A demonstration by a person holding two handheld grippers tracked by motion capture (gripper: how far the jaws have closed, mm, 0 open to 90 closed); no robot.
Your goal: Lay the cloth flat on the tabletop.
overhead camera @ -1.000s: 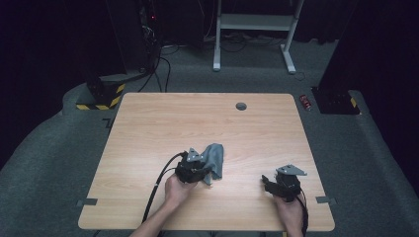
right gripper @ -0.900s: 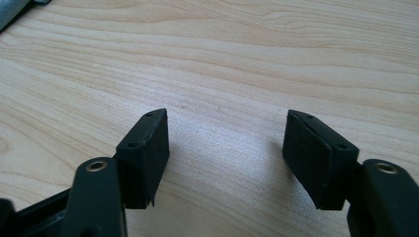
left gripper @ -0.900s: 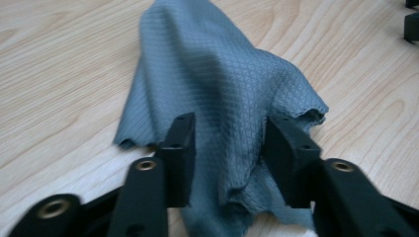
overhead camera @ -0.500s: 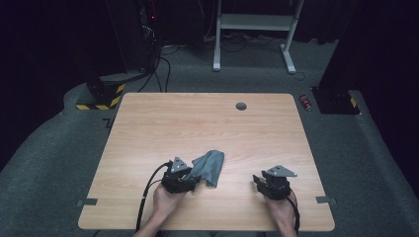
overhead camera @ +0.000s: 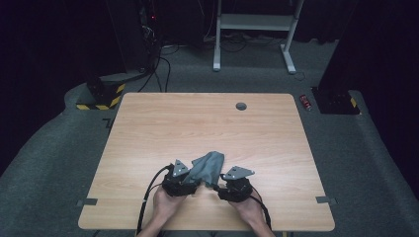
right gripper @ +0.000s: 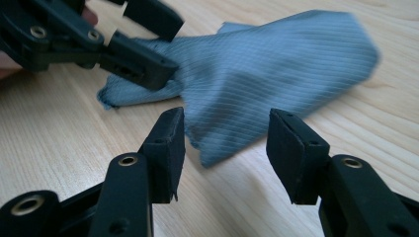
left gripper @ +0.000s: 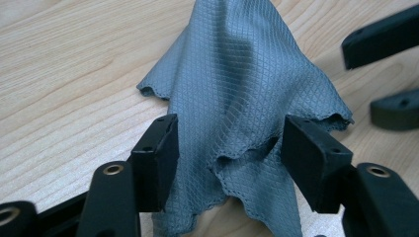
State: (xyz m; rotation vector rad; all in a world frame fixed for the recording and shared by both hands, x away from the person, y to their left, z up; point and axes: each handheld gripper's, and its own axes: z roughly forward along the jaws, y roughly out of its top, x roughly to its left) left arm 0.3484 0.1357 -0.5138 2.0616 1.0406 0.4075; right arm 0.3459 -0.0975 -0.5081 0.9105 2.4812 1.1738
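Observation:
A grey, diamond-weave cloth (overhead camera: 208,166) lies rumpled on the wooden table (overhead camera: 197,123) near its front edge. My left gripper (overhead camera: 194,178) sits at the cloth's near-left end. Its jaws have just been opening and stand open, with the cloth (left gripper: 242,89) draped between the pads of the gripper (left gripper: 230,131). My right gripper (overhead camera: 219,184) is close on the other side, aimed at the cloth's near corner (right gripper: 276,64). Its jaws (right gripper: 225,121) have just been opening and stand open, with the corner's tip just ahead of them. The left gripper (right gripper: 123,44) appears beyond.
A round cable hole (overhead camera: 241,106) sits near the table's far edge. Behind the table stand a white desk frame (overhead camera: 252,27), cables and a yellow-black striped block (overhead camera: 99,101). A small red object (overhead camera: 307,102) lies on the carpet at right.
My right gripper has slid left across the table to the cloth. The left gripper has let the bunched cloth go, and it now lies flatter between the two grippers.

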